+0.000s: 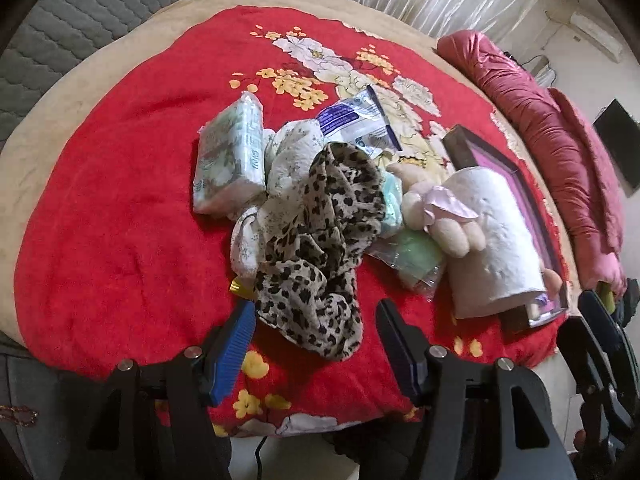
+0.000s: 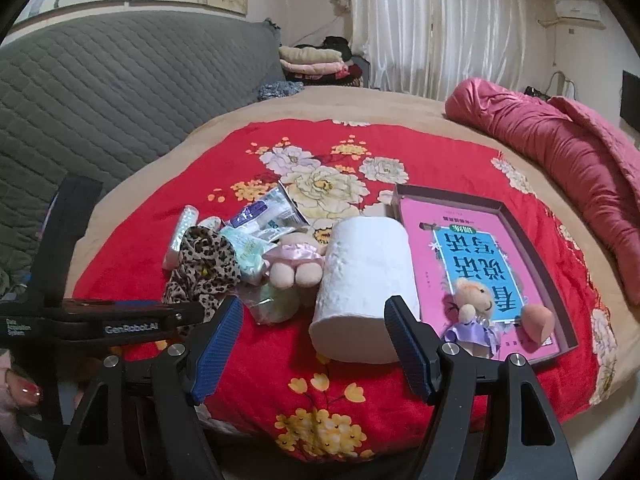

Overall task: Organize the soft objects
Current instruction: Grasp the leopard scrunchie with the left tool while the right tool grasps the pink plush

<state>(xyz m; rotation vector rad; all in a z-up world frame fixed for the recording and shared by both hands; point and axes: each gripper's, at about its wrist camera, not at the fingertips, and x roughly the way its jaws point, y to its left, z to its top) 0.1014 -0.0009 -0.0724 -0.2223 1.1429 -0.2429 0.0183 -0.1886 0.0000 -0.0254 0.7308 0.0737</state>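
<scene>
A pile of soft things lies on the red flowered blanket [image 1: 120, 220]. A leopard-print scarf [image 1: 320, 248] lies nearest my left gripper [image 1: 316, 320], which is open and empty with the scarf's end between its fingers. A white floral cloth [image 1: 288, 160] and a tissue pack [image 1: 228, 160] lie behind the scarf. A white paper roll [image 2: 364, 280] lies on its side just ahead of my right gripper [image 2: 312, 320], which is open and empty. A beige plush toy [image 2: 296, 264] with a pink bow lies left of the roll. A pink-lined box [image 2: 520, 224] holds a small doll [image 2: 472, 308] and a peach sponge [image 2: 538, 320].
A blue-and-white packet [image 1: 356, 120] and a green bagged item [image 1: 416, 256] lie in the pile. A rolled crimson quilt [image 2: 560, 152] lies along the right side. A grey quilted sofa back [image 2: 120, 92] stands at the left. The left gripper's body [image 2: 60, 280] shows at the right view's left edge.
</scene>
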